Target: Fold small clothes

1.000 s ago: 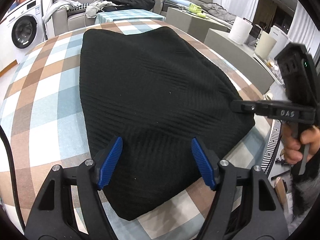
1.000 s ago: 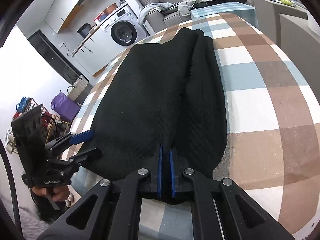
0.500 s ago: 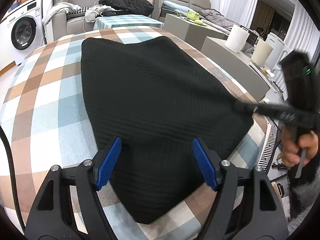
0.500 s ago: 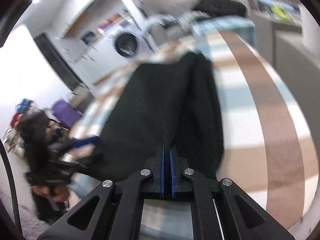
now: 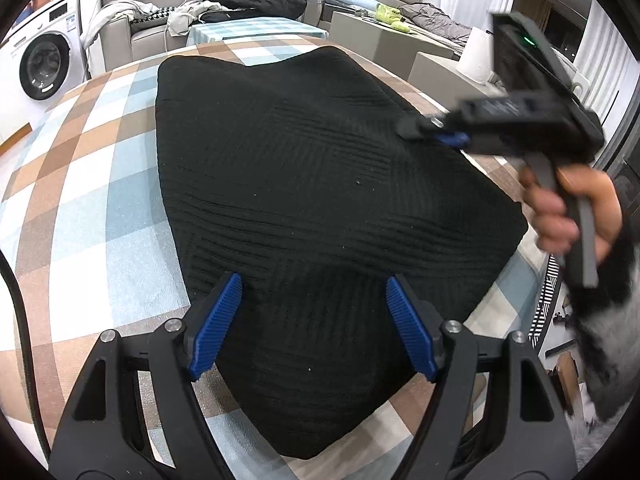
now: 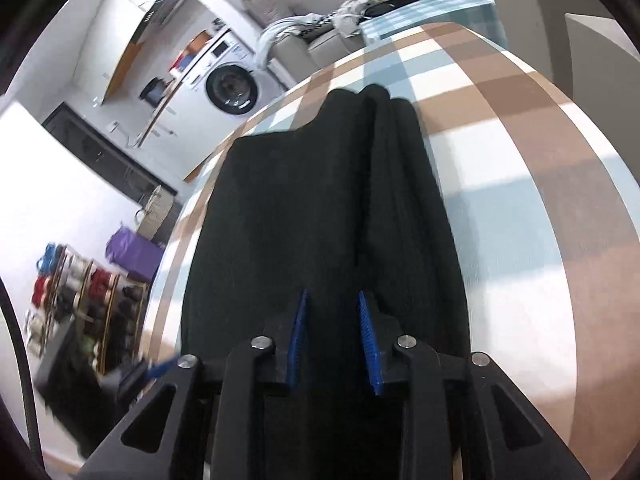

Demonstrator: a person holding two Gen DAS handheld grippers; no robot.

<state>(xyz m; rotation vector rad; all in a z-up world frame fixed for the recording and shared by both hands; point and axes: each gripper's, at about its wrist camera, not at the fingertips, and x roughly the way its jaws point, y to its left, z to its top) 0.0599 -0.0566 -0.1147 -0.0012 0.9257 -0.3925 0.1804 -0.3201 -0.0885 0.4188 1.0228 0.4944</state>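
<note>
- black ribbed knit garment (image 5: 304, 184) is lying folded flat on the tabletop (image 5: 80, 184), which is covered in a checked cloth of brown, pale blue and white squares.
- left gripper (image 5: 312, 328) is hovering over the near edge of the garment; its blue ridged fingers (image 5: 216, 320) are standing wide apart with only flat fabric below them, and they are gripping nothing.
- right gripper (image 6: 332, 336) is sitting over the garment's right-hand side, seen blurred from the left wrist view (image 5: 440, 132); its jaws are opening, the blue fingers (image 6: 366, 336) are parting a little, and dark knit is showing between them, with no pinch visible.
- bare hand (image 5: 568, 208) is squeezing the right gripper's handle.
- in the right wrist view the garment (image 6: 320, 208) is showing a long lengthwise fold running away from the fingers.
- white front-loading washing machine (image 5: 44, 64) is standing beyond the tabletop.
</note>
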